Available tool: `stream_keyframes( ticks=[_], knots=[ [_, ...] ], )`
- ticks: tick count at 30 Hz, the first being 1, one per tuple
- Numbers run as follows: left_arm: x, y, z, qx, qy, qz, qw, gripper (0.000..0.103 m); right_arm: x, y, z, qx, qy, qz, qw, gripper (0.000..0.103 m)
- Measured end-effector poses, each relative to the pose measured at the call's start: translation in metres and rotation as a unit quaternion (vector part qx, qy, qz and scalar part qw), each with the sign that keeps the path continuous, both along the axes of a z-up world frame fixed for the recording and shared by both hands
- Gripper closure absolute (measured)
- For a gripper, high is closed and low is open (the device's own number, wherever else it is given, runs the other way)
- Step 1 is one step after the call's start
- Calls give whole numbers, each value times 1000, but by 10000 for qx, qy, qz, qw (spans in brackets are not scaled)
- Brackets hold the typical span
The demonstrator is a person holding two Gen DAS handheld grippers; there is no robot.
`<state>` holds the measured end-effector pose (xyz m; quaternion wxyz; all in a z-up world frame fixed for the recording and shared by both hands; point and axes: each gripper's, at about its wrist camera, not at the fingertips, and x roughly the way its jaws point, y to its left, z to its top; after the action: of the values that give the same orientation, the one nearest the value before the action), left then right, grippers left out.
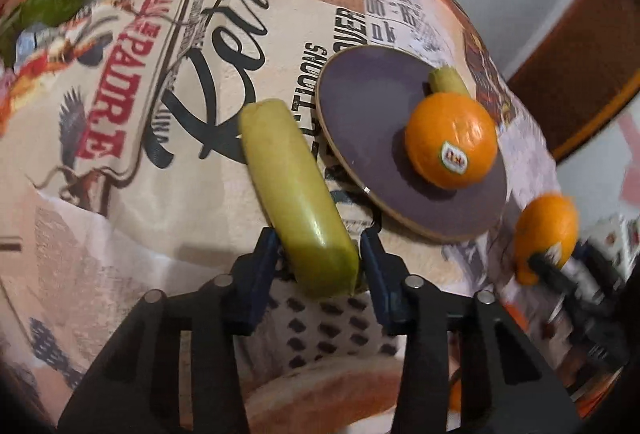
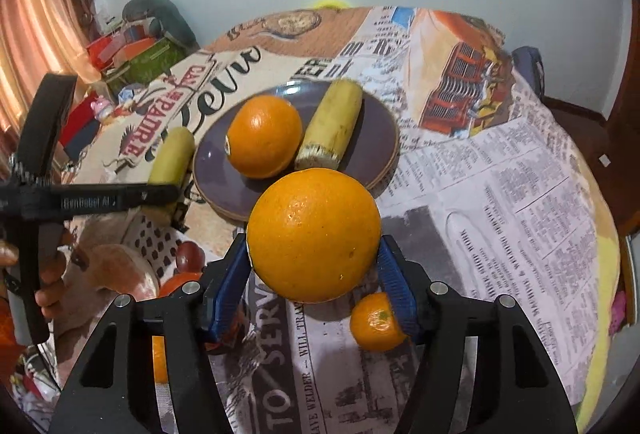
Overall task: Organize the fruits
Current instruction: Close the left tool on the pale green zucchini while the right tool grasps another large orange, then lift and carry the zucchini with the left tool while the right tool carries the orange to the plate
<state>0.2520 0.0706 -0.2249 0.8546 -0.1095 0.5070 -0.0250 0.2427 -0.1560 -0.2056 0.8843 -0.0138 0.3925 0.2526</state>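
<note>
Pale walls and a pinkish curtain (image 2: 36, 34) are seen behind a round worktop (image 2: 520, 194) that's covered in a newspaper-and-poster print cloth. Near the middle of the worktop a purple plate (image 2: 372, 126) is parked, with one orange (image 2: 264, 136) and a short yellow-green banana piece (image 2: 330, 122) lying side by side on it, pretty much touching. A second, bigger-looking orange (image 2: 314, 234) is clamped between the blue pads of the right tongs (image 2: 314, 266), held up above the cloth just in front of the plate's near rim. Another banana piece (image 1: 298, 202) is gripped at its near end by the left tongs (image 1: 320, 254), with the rest of it sticking out over the cloth just beside the plate's left rim. A small mandarin (image 2: 376, 322) is left sitting on the cloth toward the near edge, partly hidden behind the right pad. Some more fruit near that edge is too blocked to be identified.
</note>
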Motion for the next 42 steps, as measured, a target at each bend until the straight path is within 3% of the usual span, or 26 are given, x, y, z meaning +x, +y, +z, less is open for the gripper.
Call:
stream_keyframes(
  ticks=[3, 8, 12, 19, 29, 42],
  knots=[
    [-9, 1, 3, 245, 23, -262, 9994, 65, -1, -2, 7, 15, -102, -45, 9999, 43],
    [-16, 12, 3, 211, 206, -520, 9982, 65, 0, -5, 11, 69, -154, -107, 9998, 43],
    [-8, 13, 3, 301, 254, -463, 9982, 64, 5, -7, 8, 69, -97, -135, 9998, 43],
    [21, 20, -9, 133, 339, -170, 9992, 63, 10, -8, 3, 22, -19, -179, 9998, 43],
    [24, 12, -2, 384, 37, -163, 9991, 66, 19, -13, 9, 62, -72, -264, 9996, 43],
    [1, -1, 59, 444, -761, -268, 9957, 68, 29, -14, 38, 159, -434, -356, 9983, 43]
  ],
)
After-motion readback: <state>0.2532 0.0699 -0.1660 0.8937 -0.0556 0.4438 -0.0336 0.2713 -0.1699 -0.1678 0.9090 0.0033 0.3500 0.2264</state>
